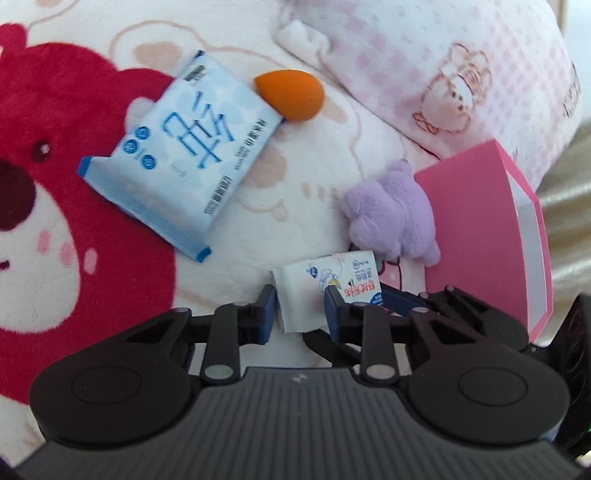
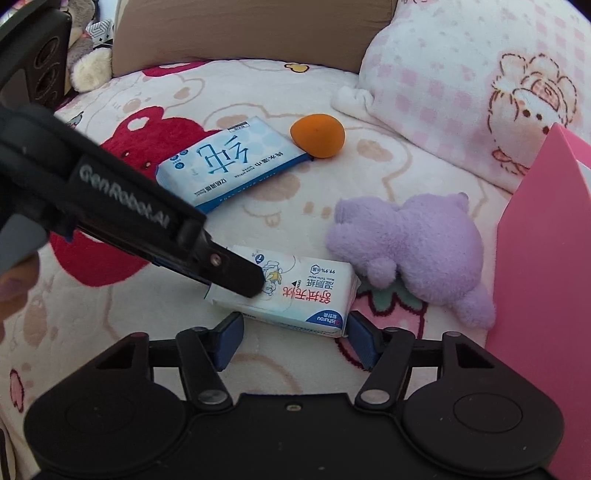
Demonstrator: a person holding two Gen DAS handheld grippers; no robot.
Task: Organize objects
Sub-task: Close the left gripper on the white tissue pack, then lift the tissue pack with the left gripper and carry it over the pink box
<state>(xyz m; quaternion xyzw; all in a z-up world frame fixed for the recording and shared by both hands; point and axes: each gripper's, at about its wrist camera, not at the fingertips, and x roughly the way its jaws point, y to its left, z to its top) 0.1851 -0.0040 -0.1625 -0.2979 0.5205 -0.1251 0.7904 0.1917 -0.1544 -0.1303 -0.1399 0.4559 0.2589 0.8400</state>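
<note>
Right wrist: left tongs (image 2: 236,284) clamp the small tissue pack (image 2: 295,295) (purple plush (image 2: 410,251) beside); right tongs (image 2: 295,341) wide.

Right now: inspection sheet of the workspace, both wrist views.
Surface: bear-print blanket on a bed.
Job's things: small wipes pack; large blue wipes pack; orange sponge touching its corner; purple plush; pink box beside the plush.
Clutter: nothing seen.
Grippers: left gripper shut on the small wipes pack; right gripper open just short of it.
Cables: nothing seen.
Surroundings: checked pillow, brown headboard, speaker, soft toy at the far corner.
</note>
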